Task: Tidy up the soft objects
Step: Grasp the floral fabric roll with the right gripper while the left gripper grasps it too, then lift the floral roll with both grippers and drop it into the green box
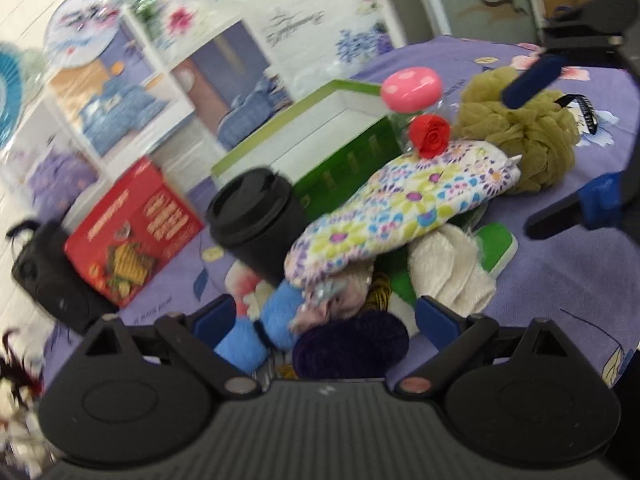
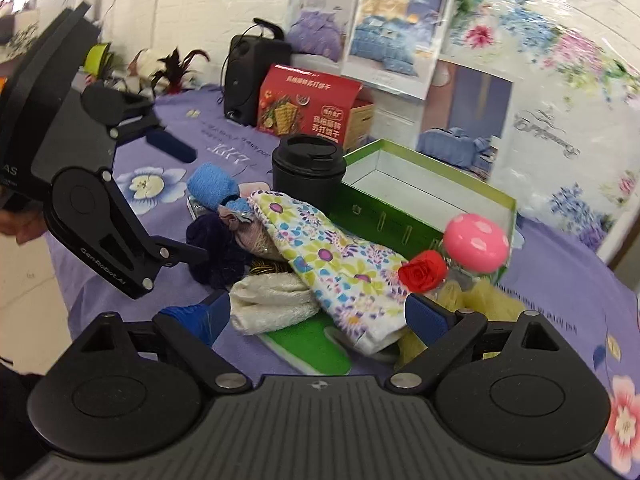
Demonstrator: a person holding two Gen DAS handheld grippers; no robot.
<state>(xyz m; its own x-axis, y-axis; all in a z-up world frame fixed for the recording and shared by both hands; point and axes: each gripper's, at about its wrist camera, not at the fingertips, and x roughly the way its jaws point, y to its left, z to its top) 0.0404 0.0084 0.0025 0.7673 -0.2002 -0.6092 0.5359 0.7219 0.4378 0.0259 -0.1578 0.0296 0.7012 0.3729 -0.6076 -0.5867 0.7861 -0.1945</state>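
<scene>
A heap of soft things lies on the purple cloth: a floral oven mitt (image 1: pixel 400 204) (image 2: pixel 332 264), a cream towel (image 1: pixel 444 272) (image 2: pixel 272 300), an olive bath pouf (image 1: pixel 528 128) (image 2: pixel 488 300), a blue plush piece (image 1: pixel 260 328) (image 2: pixel 212 186) and a dark purple yarn ball (image 1: pixel 352 344) (image 2: pixel 216 252). My left gripper (image 1: pixel 326 320) (image 2: pixel 188 200) is open, straddling the blue plush and the yarn. My right gripper (image 2: pixel 320 318) (image 1: pixel 556 144) is open too, around the mitt's cuff and the towel, beside the pouf. Neither holds anything.
An open green box (image 1: pixel 344 172) (image 2: pixel 384 216) stands behind the heap, with a black lidded cup (image 1: pixel 256 220) (image 2: pixel 308 168) beside it. A red rose (image 1: pixel 430 136) (image 2: pixel 422 270) and pink mushroom (image 1: pixel 410 86) (image 2: pixel 476 242) sit near the pouf. A red carton (image 1: pixel 132 232) (image 2: pixel 308 104) and black speaker (image 1: pixel 44 272) (image 2: pixel 252 76) stand by the wall.
</scene>
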